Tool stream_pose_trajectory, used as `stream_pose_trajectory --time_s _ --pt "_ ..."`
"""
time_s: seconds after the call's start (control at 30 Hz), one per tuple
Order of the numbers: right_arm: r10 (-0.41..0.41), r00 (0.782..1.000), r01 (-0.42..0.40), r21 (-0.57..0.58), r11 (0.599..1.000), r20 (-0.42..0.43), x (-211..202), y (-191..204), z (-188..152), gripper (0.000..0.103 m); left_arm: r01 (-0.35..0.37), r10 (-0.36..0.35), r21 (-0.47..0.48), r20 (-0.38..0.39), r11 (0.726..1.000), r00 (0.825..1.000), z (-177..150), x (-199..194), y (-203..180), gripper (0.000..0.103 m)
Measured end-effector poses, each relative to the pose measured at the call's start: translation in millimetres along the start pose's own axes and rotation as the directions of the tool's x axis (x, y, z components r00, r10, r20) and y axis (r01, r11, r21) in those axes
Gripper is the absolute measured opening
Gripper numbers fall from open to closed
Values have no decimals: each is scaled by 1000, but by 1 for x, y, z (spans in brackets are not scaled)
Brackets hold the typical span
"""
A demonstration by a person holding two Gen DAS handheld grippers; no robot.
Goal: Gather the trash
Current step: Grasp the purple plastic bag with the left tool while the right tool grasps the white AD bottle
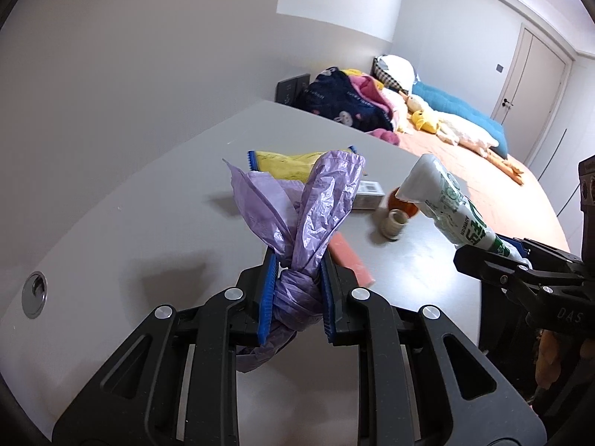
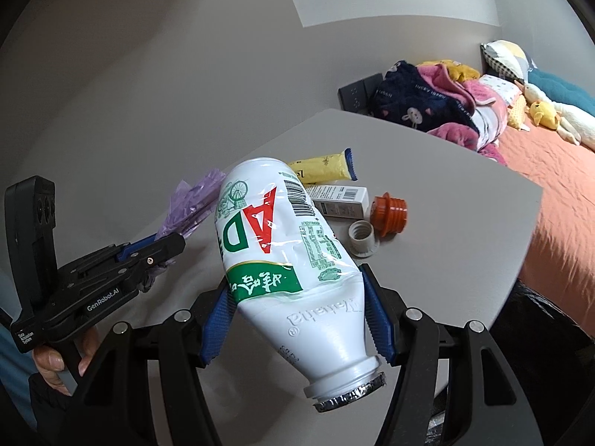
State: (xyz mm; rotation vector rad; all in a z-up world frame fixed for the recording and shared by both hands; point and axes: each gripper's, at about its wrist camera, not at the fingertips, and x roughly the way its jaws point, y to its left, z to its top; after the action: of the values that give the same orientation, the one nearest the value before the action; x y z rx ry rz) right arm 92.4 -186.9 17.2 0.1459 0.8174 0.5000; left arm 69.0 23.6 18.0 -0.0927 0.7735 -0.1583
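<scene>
Trash: two pieces are getting carried above the grey table [image 1: 122, 230] right now, the rest is still lying on it.
Left gripper [image 1: 297, 278]: fingers are squeezing shut on a knotted purple plastic bag [image 1: 308, 223], knot sitting right between the blue pads, loose ends sticking up. Can't tell if anything's inside the bag, it's tied off.
Right gripper [image 2: 297, 319]: fingers are clamping a white plastic bottle [image 2: 282, 260] around its lower body, roughly half spread. Bottle is tilting with its neck toward the camera, bottom pointing away. Mouth looks covered with foil, so no idea what's inside.
Bottle label: green and red print plus a barcode, wrapper looking crinkled.
Yellow packet [image 2: 323, 165]: lying flat at the far side of the table, blue ends.
Small box [image 2: 340, 200]: white with a barcode, lying just beside the yellow packet.
Orange cap [image 2: 390, 213]: sitting on the table next to the box.
White cap [image 2: 362, 238]: hollow side up, just beside the orange one.
Pink block [image 1: 349, 264]: lying on the table behind the left gripper.
Hand [image 2: 55, 360]: wrapping around the left gripper's handle.
Bed [image 1: 483, 186]: orange sheet, piled clothes and plush toys on it, past the table.
</scene>
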Motion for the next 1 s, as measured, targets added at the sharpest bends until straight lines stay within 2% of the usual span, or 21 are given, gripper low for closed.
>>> stream_pose_trajectory --time_s 0.37,0.67,1.0 --pt "-18 998 17 10 1000 63 -53 -10 -12 64 40 -41 36 29 999 999 -5 -24 -43 20" --pt "-50 992 47 25 999 116 -96 -26 -26 64 100 -104 63 53 993 993 -10 -38 -83 20" --pt "-93 984 86 55 995 153 -133 -46 -44 64 164 -169 100 42 981 985 -20 -41 -123 20"
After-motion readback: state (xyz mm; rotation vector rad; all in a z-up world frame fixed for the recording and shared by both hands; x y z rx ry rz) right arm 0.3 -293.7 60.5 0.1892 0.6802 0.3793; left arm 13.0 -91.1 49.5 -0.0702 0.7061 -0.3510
